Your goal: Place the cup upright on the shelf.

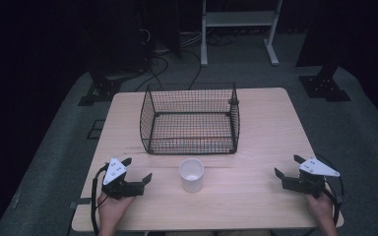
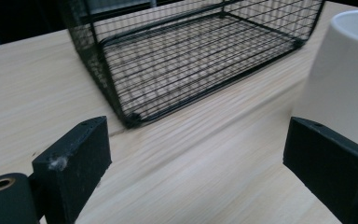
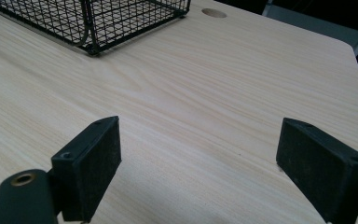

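Note:
A white paper cup [image 1: 191, 174] stands upright on the wooden table [image 1: 261, 132], just in front of a black wire basket [image 1: 190, 119]. The basket looks empty. My left gripper [image 1: 138, 169] rests near the table's front left, open, a short way left of the cup. In the left gripper view the cup [image 2: 342, 74] rises beyond the right jaw and the basket [image 2: 186, 51] lies ahead. My right gripper [image 1: 288, 166] is open at the front right, well apart from the cup. Its own view shows bare table between the jaws and the basket's corner [image 3: 91, 23] far off.
A round cable hole [image 3: 213, 13] sits in the table top near its far edge. Beyond the table, a white metal frame [image 1: 238, 29] and dark stands with cables are on the grey floor. A person's hands [image 1: 110, 209] hold both grippers at the front edge.

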